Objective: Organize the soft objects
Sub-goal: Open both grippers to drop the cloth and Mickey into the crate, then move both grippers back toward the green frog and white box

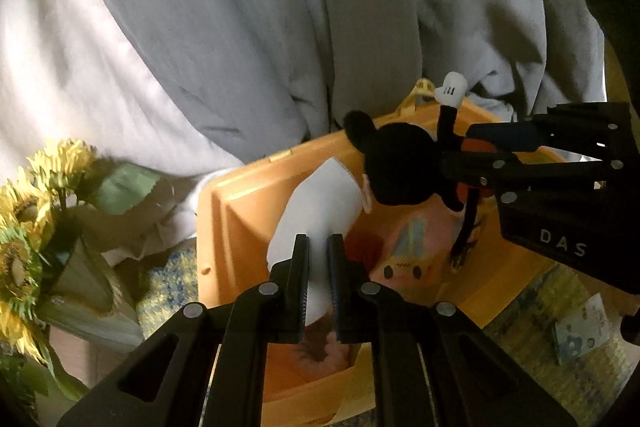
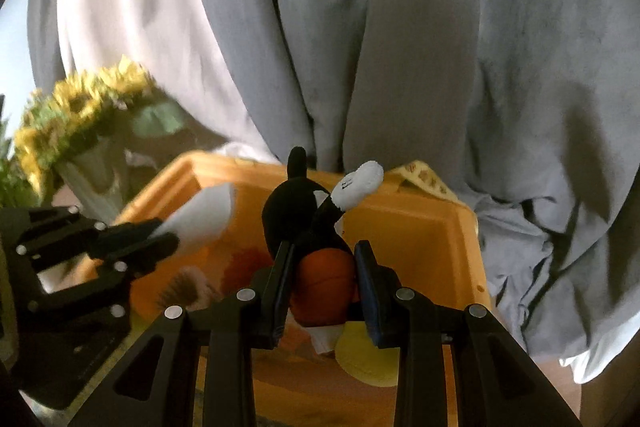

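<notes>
Left wrist view first: grey curtains hang across the whole far side, the largest thing we see. Below them, in the middle, sits an orange bin, open at the top, with soft things already lying inside, among them a pink cloth printed with a little car. To the far left a bunch of yellow sunflowers stands in paper wrap.

Our left gripper is over the near left part of the bin. Its jaws are nearly closed, pinching a white soft piece that sticks up toward the far side. What that piece is, we cannot tell.

Our right gripper hovers over the bin's right half, jaws closed partway around the red-orange middle of a black mouse plush, whose white glove points up.

Both items hang above the bin, not yet resting in it. We judge the risk to be this: the plush's loose limbs could catch on the rim, or the two grippers, working close together, could bump and knock something outside the bin.
</notes>
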Action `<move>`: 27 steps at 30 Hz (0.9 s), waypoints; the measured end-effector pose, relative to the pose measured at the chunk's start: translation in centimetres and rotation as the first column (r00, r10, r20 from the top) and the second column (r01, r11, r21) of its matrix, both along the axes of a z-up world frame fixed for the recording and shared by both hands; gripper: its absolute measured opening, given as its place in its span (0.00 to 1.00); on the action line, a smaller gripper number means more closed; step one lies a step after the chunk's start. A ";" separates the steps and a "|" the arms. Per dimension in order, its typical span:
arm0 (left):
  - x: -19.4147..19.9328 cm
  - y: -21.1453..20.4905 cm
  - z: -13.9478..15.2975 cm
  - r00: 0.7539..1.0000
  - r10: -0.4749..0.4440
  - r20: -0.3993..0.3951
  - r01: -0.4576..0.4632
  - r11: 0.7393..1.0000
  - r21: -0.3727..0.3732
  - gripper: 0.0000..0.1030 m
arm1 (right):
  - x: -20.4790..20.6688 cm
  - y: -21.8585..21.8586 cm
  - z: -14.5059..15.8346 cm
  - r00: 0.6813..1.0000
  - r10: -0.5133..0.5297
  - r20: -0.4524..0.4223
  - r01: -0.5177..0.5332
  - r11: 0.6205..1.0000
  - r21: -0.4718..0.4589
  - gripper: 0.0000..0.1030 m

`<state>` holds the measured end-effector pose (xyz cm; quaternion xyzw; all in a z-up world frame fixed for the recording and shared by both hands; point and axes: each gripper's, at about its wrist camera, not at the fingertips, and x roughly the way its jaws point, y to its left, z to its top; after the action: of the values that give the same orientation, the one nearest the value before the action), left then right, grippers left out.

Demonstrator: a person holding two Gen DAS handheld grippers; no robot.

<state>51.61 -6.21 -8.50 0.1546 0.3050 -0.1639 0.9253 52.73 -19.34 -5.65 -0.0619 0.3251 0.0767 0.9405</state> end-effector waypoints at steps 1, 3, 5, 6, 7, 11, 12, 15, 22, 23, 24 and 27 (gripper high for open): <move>0.0 0.0 -0.1 1.000 0.001 -0.002 -0.001 1.000 -0.001 0.14 | 0.3 0.0 -0.3 1.000 -0.005 -0.012 0.004 1.000 -0.015 0.32; 0.1 0.0 0.0 1.000 0.012 0.004 -0.012 1.000 -0.003 0.30 | 0.5 -0.1 -0.7 1.000 -0.016 -0.019 0.015 0.999 -0.036 0.35; 0.2 0.0 0.2 1.000 0.016 0.015 -0.016 1.000 -0.005 0.39 | 0.4 -0.3 -0.6 0.999 -0.038 -0.010 0.038 0.999 -0.035 0.38; 0.0 0.1 0.3 1.000 0.013 0.017 -0.013 1.000 -0.008 0.40 | 0.2 -0.4 -0.5 0.999 -0.051 0.003 0.051 0.998 -0.039 0.47; -0.1 0.1 0.5 1.000 0.009 0.017 -0.008 1.000 -0.013 0.40 | 0.0 -0.4 -0.3 0.998 -0.062 0.014 0.063 0.997 -0.042 0.50; -0.8 0.6 1.2 1.000 0.013 0.020 -0.012 0.999 -0.039 0.50 | -1.2 -0.6 0.8 0.992 -0.107 0.062 0.110 0.993 -0.045 0.56; -1.1 0.7 1.5 1.000 0.014 0.024 -0.013 0.999 -0.049 0.53 | -1.6 -0.7 1.2 0.989 -0.126 0.071 0.130 0.991 -0.045 0.58; -2.4 1.2 2.8 0.999 0.016 0.048 -0.013 0.997 -0.074 0.55 | -2.9 -1.1 2.2 0.979 -0.176 0.099 0.180 0.983 -0.028 0.65; -6.2 1.4 5.7 0.993 0.022 0.116 -0.009 0.994 -0.105 0.61 | -6.8 -2.2 4.2 0.954 -0.258 0.156 0.258 0.966 0.021 0.73; -6.8 1.3 5.9 0.992 0.022 0.122 -0.009 0.995 -0.104 0.61 | -7.5 -2.4 4.5 0.951 -0.262 0.163 0.260 0.965 0.031 0.73; -7.6 1.2 6.3 0.991 0.025 0.129 -0.012 0.995 -0.104 0.63 | -8.0 -2.5 4.7 0.949 -0.267 0.169 0.264 0.964 0.037 0.73; -9.2 1.2 6.9 0.990 0.031 0.137 -0.016 0.994 -0.108 0.65 | -9.8 -3.0 5.4 0.942 -0.278 0.188 0.272 0.961 0.058 0.73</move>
<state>42.37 -4.99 -1.58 0.1123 0.2327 -0.1579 0.9531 42.95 -22.35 -0.26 -0.0084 0.2361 -0.0567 0.9700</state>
